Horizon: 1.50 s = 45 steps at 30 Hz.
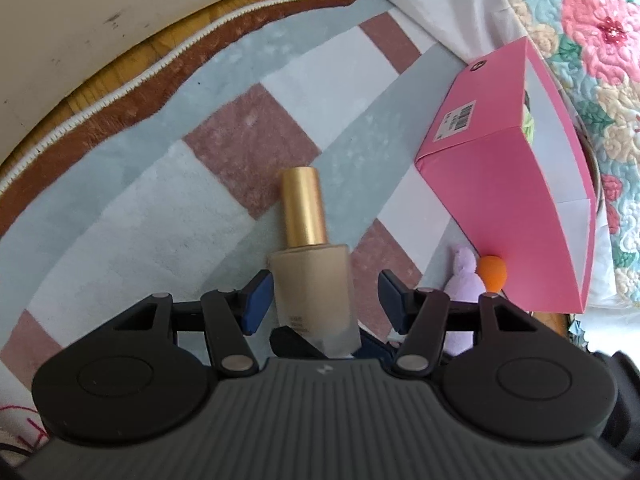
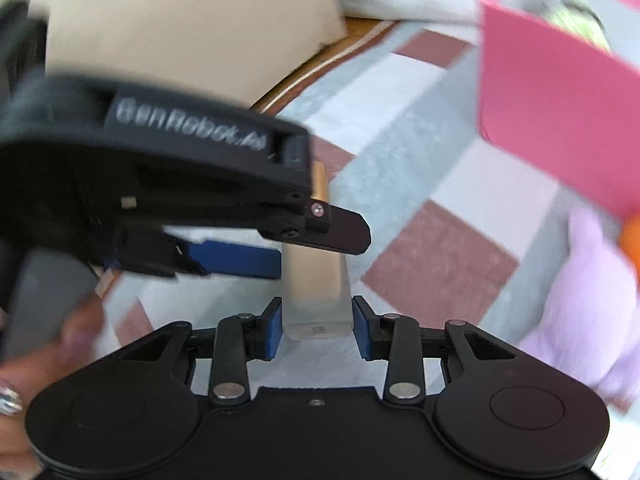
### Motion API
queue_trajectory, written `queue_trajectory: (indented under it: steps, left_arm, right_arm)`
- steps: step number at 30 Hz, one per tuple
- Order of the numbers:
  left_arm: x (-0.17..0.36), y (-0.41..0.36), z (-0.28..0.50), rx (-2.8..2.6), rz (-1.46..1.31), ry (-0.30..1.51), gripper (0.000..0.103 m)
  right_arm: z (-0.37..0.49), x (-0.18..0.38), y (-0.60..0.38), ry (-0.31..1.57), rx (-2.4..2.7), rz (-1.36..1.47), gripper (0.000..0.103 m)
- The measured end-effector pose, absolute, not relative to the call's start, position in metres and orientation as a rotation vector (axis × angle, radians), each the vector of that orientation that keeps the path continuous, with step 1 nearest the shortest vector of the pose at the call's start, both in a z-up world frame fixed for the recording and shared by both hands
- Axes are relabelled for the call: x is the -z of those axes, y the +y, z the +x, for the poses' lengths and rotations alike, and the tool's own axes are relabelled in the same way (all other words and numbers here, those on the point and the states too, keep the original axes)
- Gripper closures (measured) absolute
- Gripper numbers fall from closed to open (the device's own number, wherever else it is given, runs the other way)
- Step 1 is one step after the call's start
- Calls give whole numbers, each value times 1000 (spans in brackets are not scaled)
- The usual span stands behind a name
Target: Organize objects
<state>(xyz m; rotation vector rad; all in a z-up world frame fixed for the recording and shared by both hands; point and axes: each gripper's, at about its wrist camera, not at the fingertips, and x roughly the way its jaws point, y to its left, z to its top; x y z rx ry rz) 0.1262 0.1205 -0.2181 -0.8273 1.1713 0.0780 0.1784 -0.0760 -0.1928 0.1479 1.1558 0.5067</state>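
Note:
A beige foundation bottle (image 1: pixel 310 280) with a gold cap stands between the fingers of my left gripper (image 1: pixel 320 296), whose jaws are apart with a gap on the right side. In the right wrist view, my right gripper (image 2: pixel 316 326) has its blue pads closed on the base of the same bottle (image 2: pixel 316 296). The left gripper's body (image 2: pixel 160 184) crosses that view on the left and covers the bottle's cap. A pink box (image 1: pixel 516 184) with an open top lies to the right; it also shows in the right wrist view (image 2: pixel 560 120).
A checked rug (image 1: pixel 200 184) in grey, white and dusty pink lies below. A lilac soft toy (image 1: pixel 464 280) and an orange ball (image 1: pixel 492 272) sit by the box. A floral quilt (image 1: pixel 600 40) is at the far right. A beige wall (image 1: pixel 80 20) is at the back left.

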Motion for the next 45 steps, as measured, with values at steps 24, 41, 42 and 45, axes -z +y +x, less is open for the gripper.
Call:
queue_trajectory:
  steps: [24, 41, 42, 45]
  left_arm:
    - [222, 103, 132, -51, -740, 1160, 64]
    - [217, 87, 116, 12, -681, 1219, 62]
    - [218, 86, 113, 20, -691, 1231, 62]
    - [218, 78, 105, 49, -693, 1258, 62]
  right_arm:
    - [170, 201, -90, 1142, -518, 287, 58]
    - [141, 193, -91, 1120, -491, 212, 60]
    - [135, 193, -91, 1116, -491, 189, 60]
    - [122, 193, -97, 1125, -489, 183, 60]
